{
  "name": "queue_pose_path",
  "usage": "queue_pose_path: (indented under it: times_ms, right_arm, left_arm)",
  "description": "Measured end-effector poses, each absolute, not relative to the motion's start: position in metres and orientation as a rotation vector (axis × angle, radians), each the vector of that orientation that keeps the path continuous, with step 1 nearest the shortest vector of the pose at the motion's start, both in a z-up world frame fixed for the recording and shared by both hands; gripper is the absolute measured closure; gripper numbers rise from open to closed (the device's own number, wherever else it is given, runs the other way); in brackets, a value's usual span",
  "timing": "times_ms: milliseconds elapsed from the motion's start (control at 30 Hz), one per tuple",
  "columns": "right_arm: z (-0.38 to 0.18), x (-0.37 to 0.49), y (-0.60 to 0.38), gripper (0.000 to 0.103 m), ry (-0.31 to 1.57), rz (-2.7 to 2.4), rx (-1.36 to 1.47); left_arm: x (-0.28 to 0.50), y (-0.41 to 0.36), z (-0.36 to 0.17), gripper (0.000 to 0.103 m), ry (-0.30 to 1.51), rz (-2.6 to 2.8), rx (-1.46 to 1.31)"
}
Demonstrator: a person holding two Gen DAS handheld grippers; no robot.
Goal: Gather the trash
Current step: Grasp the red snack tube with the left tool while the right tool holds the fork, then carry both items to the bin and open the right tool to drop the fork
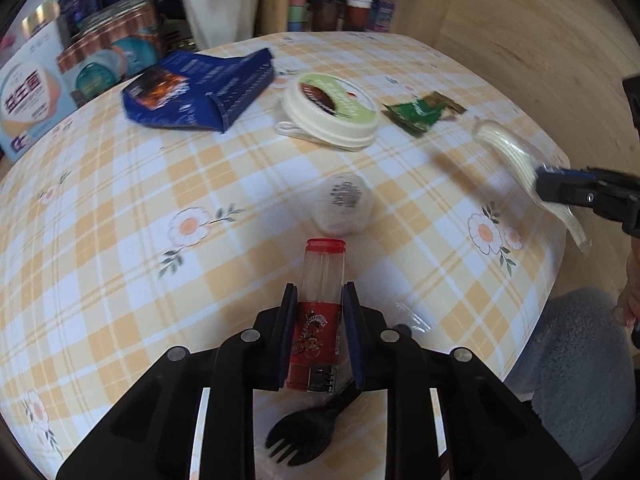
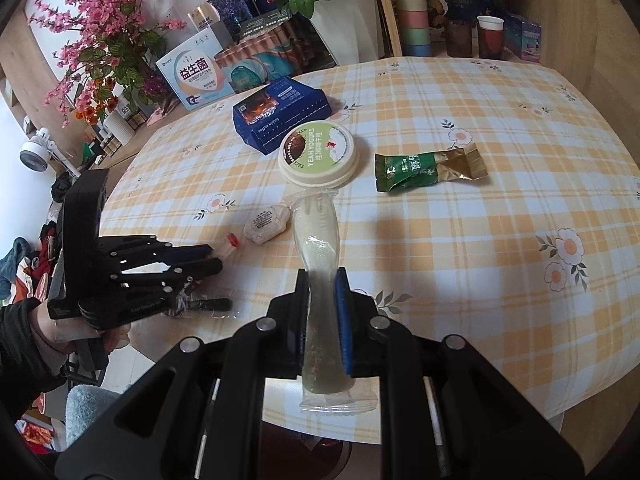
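Home dining corner: checked floral tablecloth (image 2: 460, 128), potted flowers (image 2: 100, 52).

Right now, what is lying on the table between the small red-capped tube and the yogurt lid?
A small white wrapped packet lies between the red-capped tube and the yogurt lid; the left wrist view shows it best.

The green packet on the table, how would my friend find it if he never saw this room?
Start at the round table with its yellow checked flowery cloth. Find the round yogurt lid near the middle, then look just to its right in the right wrist view. The green packet lies flat there alone, crumpled, the only green wrapper, with one shiny gold end.
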State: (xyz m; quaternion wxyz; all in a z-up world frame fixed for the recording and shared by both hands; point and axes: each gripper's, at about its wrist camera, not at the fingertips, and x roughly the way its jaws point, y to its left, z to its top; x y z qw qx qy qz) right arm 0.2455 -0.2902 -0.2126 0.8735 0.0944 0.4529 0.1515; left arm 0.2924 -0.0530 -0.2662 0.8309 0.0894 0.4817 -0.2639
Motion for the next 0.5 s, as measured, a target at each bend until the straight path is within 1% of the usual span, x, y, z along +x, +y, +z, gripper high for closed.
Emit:
queue_pose_path:
  times_ms: [267, 500]
  right_arm:
    - [-0.202, 0.235, -0.277, 0.086, 0.927, 0.341, 0.194]
    - [-0.193, 0.215, -0.262, 0.086, 0.918, 0.368, 0.172]
  left_arm:
    - [0.275, -0.015, -0.227, 0.080, 0.948, -0.494, 0.104]
    - [0.236, 0.000, -0.188, 0.080, 0.856, -0.473, 0.040]
